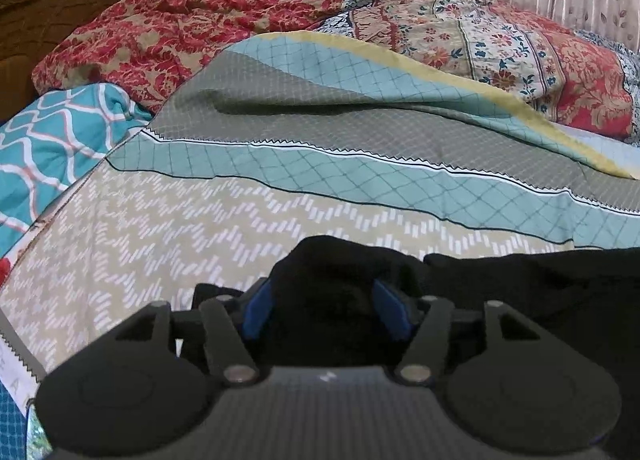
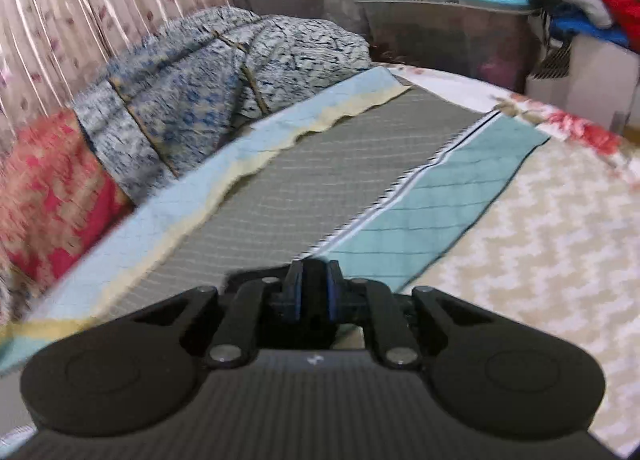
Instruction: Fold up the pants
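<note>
The black pants (image 1: 520,280) lie on the patterned bedsheet (image 1: 200,220) and run off to the right in the left wrist view. My left gripper (image 1: 326,308) has a bunched fold of the pants between its blue pads (image 1: 256,312) and is shut on it. My right gripper (image 2: 313,292) is shut, its blue pads (image 2: 331,292) close together above the bedsheet (image 2: 360,164). Whether any cloth is pinched between them I cannot tell. No pants show in the right wrist view.
A heap of red floral quilts (image 1: 200,28) and a teal patterned pillow (image 1: 48,148) lie at the bed's far side. A blue-grey blanket (image 2: 208,76) is piled by the curtain (image 2: 80,0). Plastic storage boxes (image 2: 440,20) stand beyond the bed.
</note>
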### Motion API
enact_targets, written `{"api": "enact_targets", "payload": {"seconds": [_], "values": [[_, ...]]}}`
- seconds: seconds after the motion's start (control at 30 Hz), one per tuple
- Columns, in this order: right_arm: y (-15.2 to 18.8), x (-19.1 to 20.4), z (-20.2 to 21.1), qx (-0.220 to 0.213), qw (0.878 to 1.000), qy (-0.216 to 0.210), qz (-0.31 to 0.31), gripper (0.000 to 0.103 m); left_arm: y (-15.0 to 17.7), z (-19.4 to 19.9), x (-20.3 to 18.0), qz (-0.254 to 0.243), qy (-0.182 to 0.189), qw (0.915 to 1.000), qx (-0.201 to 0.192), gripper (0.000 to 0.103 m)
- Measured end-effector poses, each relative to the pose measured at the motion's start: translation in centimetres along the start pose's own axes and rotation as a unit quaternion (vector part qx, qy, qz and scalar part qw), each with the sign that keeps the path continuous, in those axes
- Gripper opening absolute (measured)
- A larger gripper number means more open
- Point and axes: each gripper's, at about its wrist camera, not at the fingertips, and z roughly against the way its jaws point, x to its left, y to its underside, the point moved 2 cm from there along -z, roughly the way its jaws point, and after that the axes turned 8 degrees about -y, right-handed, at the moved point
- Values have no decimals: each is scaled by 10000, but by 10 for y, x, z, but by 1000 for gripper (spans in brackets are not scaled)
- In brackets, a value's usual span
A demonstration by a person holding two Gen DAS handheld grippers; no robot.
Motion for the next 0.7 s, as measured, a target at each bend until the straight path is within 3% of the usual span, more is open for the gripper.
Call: {"api": "enact_targets", "payload": {"seconds": [0.1, 0.2, 0.3, 0.4, 0.53, 0.7], "values": [[-6, -22, 10, -259, 9984, 273, -413, 10, 1, 0, 0, 39, 19, 10000, 33, 58], [-3, -39, 11, -154, 9962, 586, -627, 15, 1, 1, 1, 58, 47, 10000, 54, 58], [6, -42, 17, -39, 9971, 420, -635, 18, 1, 5, 4, 225, 106, 9996, 132, 58], [21, -34, 29, -34, 9990, 335, -294, 38, 2, 9, 6, 401, 206, 9988, 182, 58], [35, -24, 38, 48, 9997, 245, 71, 39, 4, 11, 7, 374, 267, 9987, 216, 58], [28, -28, 41, 21, 9997, 224, -36, 39, -2, 24, 17, 358, 384, 9986, 110, 58]]}}
